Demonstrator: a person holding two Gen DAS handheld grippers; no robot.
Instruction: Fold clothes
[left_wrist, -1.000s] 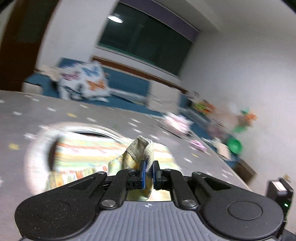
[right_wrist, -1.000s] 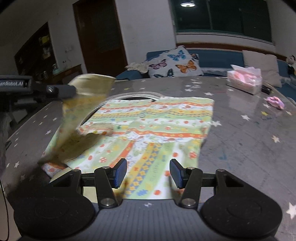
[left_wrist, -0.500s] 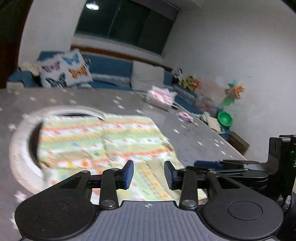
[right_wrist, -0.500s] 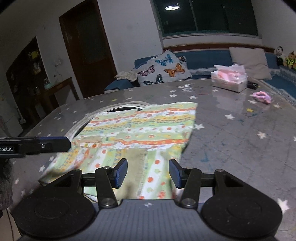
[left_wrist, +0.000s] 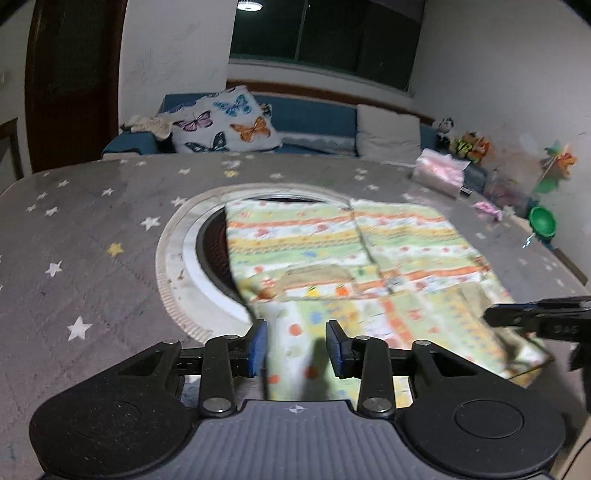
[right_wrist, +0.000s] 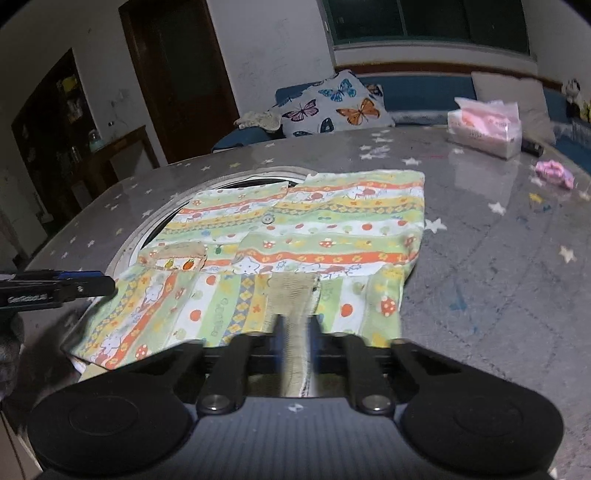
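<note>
Left wrist view: left gripper (left_wrist: 295, 345) hovers low over the near left edge of the garment (left_wrist: 351, 266), jaws parted wide with nothing between them; the blue pads stand clear of the cloth.
Right wrist view: right gripper (right_wrist: 294, 334) has its jaws pinched narrow on a beige ribbed cuff (right_wrist: 293, 295) at the near hem of the garment (right_wrist: 303, 236); the strip runs between the jaws toward the camera.
Garment: a small shirt with green, orange, yellow and white stripes printed with mushrooms, flowers and cartoon cats, lying flat on the grey, star-printed surface (right_wrist: 480, 258), its far left part over a round recessed ring (left_wrist: 177, 266). A button (right_wrist: 266, 219) sits near its middle and a small pocket (right_wrist: 177, 256) with a beige edge on its left part.
Writing: green letters run along one pale stripe near the hem, too blurred to read. White lettering on the side of each gripper, seen from the other's camera, is also unreadable.
Surface, far side: a pink tissue pack (right_wrist: 484, 127) carries print too small to read; a pink crumpled item (right_wrist: 554, 173) lies near it.
Behind: a butterfly cushion (right_wrist: 332, 105) on a blue sofa (left_wrist: 314, 118).
</note>
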